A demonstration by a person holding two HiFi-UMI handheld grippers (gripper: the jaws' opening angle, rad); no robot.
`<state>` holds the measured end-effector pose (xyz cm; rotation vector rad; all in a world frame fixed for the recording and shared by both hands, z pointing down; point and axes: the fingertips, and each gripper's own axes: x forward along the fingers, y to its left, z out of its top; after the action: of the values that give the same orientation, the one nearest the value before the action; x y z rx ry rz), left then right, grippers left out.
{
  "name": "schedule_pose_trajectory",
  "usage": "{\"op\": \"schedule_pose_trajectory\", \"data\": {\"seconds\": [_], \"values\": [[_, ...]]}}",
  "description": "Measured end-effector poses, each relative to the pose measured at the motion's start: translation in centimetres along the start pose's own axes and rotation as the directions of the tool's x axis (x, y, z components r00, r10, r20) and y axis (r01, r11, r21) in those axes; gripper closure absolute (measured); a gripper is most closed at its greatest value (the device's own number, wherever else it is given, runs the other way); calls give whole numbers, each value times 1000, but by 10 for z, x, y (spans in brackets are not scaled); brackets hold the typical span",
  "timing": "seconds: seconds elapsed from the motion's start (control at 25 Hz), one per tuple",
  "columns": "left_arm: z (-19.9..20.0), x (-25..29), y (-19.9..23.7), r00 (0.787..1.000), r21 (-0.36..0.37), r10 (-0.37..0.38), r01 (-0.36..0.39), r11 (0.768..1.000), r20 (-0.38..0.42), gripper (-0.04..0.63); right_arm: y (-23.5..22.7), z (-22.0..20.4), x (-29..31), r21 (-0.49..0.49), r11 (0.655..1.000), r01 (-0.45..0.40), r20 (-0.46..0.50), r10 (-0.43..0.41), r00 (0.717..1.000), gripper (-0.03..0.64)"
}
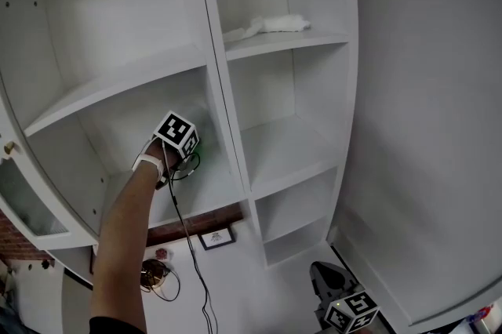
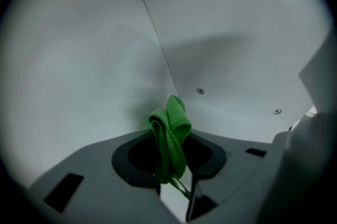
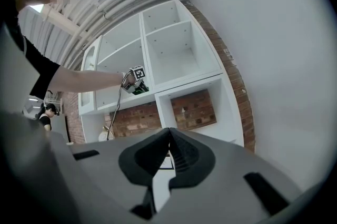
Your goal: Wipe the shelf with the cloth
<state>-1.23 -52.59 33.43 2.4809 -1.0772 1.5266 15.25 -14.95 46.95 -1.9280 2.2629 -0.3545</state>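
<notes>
A green cloth (image 2: 176,119) is bunched between the jaws of my left gripper (image 2: 171,140), which is shut on it. The cloth sticks out toward an inner corner of the white shelf unit (image 2: 221,23). In the head view the left gripper (image 1: 180,138) reaches into the middle-left compartment, just above its shelf board (image 1: 208,195), and a bit of the green cloth (image 1: 194,146) shows beside the marker cube. My right gripper (image 1: 350,310) hangs low at the bottom, away from the shelves. Its jaws (image 3: 169,132) are shut with nothing between them.
A white fluffy rag (image 1: 271,25) lies on the upper right shelf. A glass-fronted door (image 1: 23,199) stands open at the left. A cable (image 1: 188,246) hangs from the left gripper past a small framed picture (image 1: 217,237). A plain white wall (image 1: 423,128) lies to the right.
</notes>
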Motion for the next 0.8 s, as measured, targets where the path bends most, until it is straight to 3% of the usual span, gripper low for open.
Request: {"op": "schedule_pose_trajectory", "data": {"seconds": [0.16, 0.36, 0.52, 0.68, 0.72, 0.8], "values": [[16, 1, -16, 996, -35, -79, 80, 996, 40, 479, -6, 2, -8, 1, 1000, 28, 5, -28, 1000, 615], [27, -1, -33, 972, -103, -203, 215, 971, 115, 479, -4, -4, -12, -12, 999, 43, -28, -43, 999, 615], [32, -7, -44, 924, -181, -321, 358, 916, 206, 479, -6, -7, -11, -7, 999, 40, -24, -40, 999, 615], [34, -15, -45, 882, -221, -368, 437, 872, 295, 479, 0, -10, -5, 4, 1000, 15, -39, -15, 999, 615], [32, -17, -43, 882, -221, -358, 432, 875, 307, 479, 2, -11, -2, 4, 1000, 5, -42, -4, 999, 615], [19, -25, -32, 910, -206, -297, 362, 909, 291, 479, 8, -15, 7, 12, 999, -32, -45, 33, 998, 615]]}}
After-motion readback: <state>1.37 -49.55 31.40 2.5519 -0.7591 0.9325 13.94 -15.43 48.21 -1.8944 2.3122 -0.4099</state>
